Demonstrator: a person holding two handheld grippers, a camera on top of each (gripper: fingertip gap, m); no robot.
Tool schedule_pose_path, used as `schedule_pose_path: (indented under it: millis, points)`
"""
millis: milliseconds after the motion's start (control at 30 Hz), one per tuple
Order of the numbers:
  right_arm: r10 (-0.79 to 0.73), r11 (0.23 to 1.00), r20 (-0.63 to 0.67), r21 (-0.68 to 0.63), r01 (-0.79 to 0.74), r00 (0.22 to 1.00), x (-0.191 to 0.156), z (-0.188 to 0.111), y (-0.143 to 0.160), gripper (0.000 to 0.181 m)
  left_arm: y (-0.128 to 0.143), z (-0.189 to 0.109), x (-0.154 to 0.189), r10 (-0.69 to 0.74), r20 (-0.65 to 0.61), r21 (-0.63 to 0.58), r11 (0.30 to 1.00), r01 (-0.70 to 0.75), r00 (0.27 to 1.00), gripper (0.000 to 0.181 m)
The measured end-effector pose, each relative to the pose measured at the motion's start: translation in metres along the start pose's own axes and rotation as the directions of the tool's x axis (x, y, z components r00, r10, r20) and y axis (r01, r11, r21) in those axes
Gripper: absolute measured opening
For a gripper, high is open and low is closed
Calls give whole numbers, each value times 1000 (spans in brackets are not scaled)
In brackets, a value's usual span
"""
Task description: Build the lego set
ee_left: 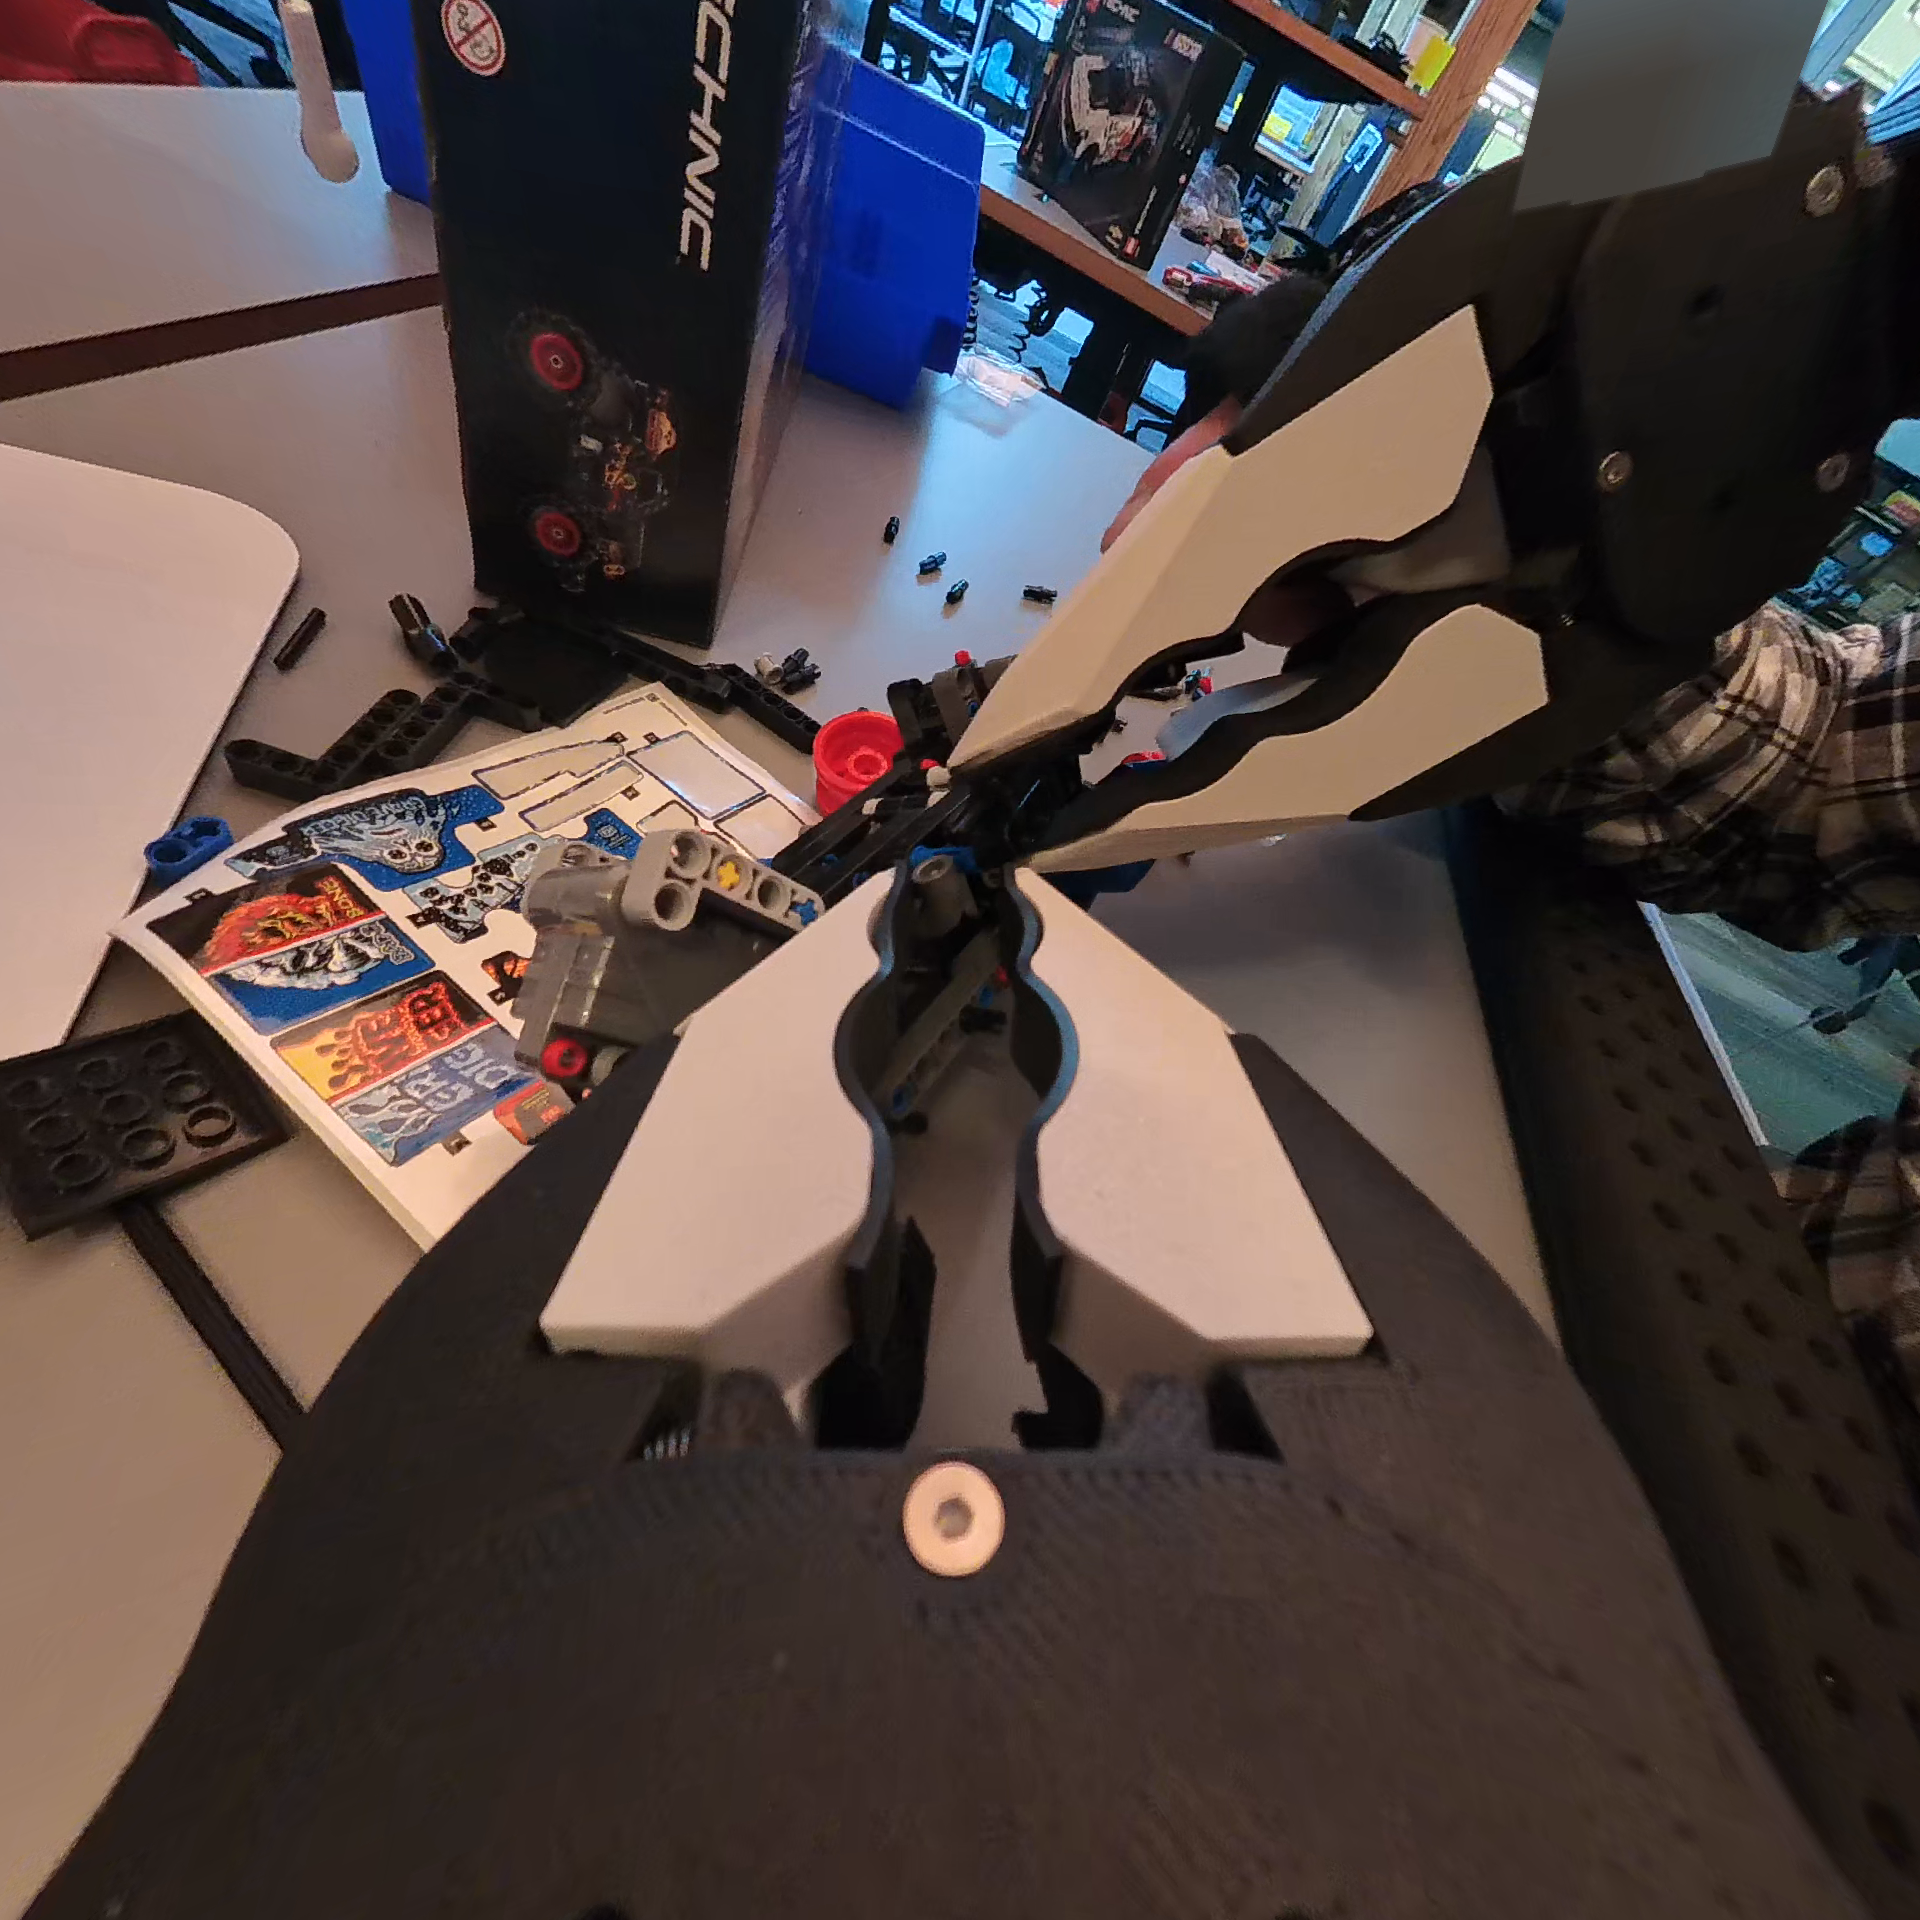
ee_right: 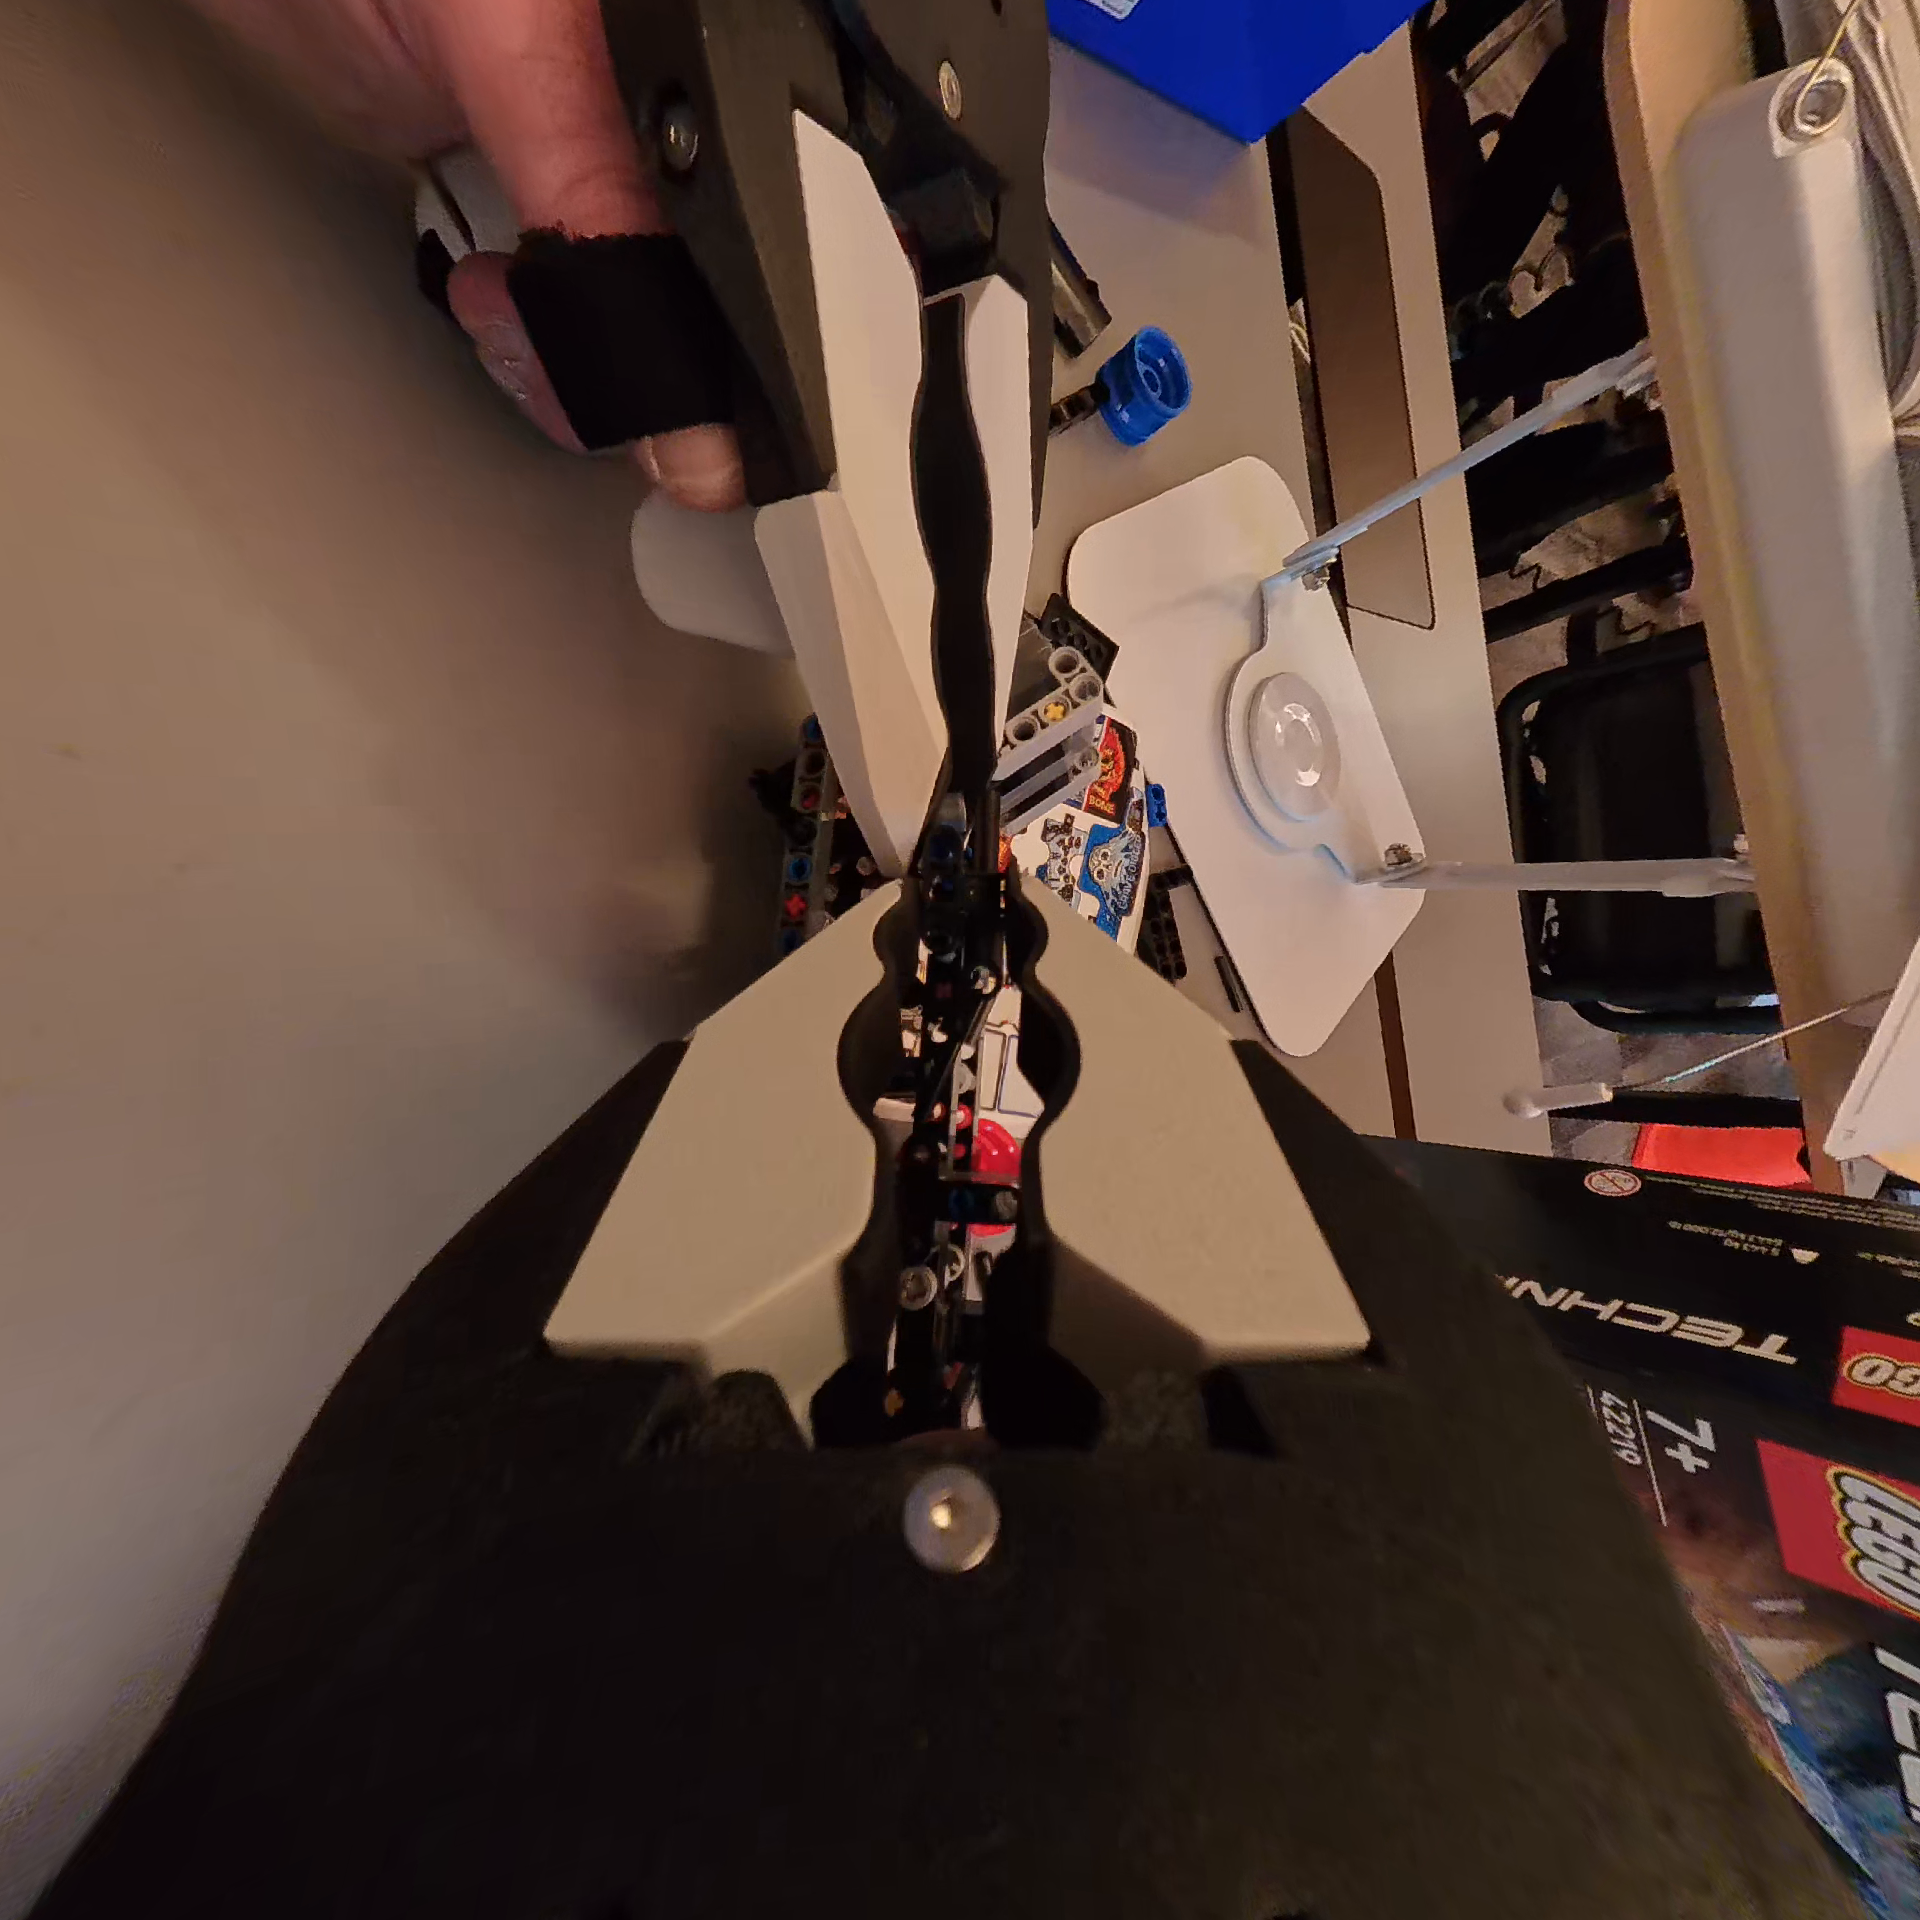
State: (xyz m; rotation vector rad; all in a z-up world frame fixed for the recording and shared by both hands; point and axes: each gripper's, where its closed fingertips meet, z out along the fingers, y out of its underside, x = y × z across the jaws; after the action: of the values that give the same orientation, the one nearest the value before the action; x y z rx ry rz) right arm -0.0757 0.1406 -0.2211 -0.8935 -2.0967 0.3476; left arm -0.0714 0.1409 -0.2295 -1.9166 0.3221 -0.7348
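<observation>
A thin black Lego frame with blue and red pins point(ee_left: 935, 997) is held above the table between both grippers. My left gripper point(ee_left: 951, 883) is shut on its near end. My right gripper point(ee_left: 997, 816) comes in from the upper right and is shut on its far end, tips almost touching the left gripper's. In the right wrist view the frame point(ee_right: 940, 1039) runs lengthwise between my right gripper's point(ee_right: 951, 888) fingers, and the left gripper point(ee_right: 951, 831) grips it from above. A grey motor-like sub-assembly point(ee_left: 623, 935) lies on the sticker sheet point(ee_left: 343, 987).
The black set box point(ee_left: 613, 312) stands behind, with a blue bin point(ee_left: 894, 229) beyond. Black beams point(ee_left: 384, 727), a red hub point(ee_left: 857, 753), a black plate point(ee_left: 114, 1112), a blue connector point(ee_left: 187, 842) and small pins point(ee_left: 935, 566) lie loose. A white stand base point(ee_right: 1247, 748) and blue hub point(ee_right: 1143, 384) lie farther off. Both grippers' tips are close together, under 4 cm apart.
</observation>
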Motion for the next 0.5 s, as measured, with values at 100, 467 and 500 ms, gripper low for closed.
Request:
schedule_pose_path:
  millis: [100, 467, 500]
  points:
    - [6, 999, -5, 33, -6, 1000, 0, -3, -5, 13, 0, 0, -1, -9, -1, 3, 1000, 9, 1000, 13]
    - [-17, 1000, -25, 24, 18, 1000, -1, -1, -4, 13, 1, -2, -1, -12, -11, -5, 1000, 12, 1000, 14]
    - [-19, 1000, -24, 23, 20, 1000, -1, 0, -4, 13, 1, -3, -1, -10, -16, -7, 1000, 10, 1000, 15]
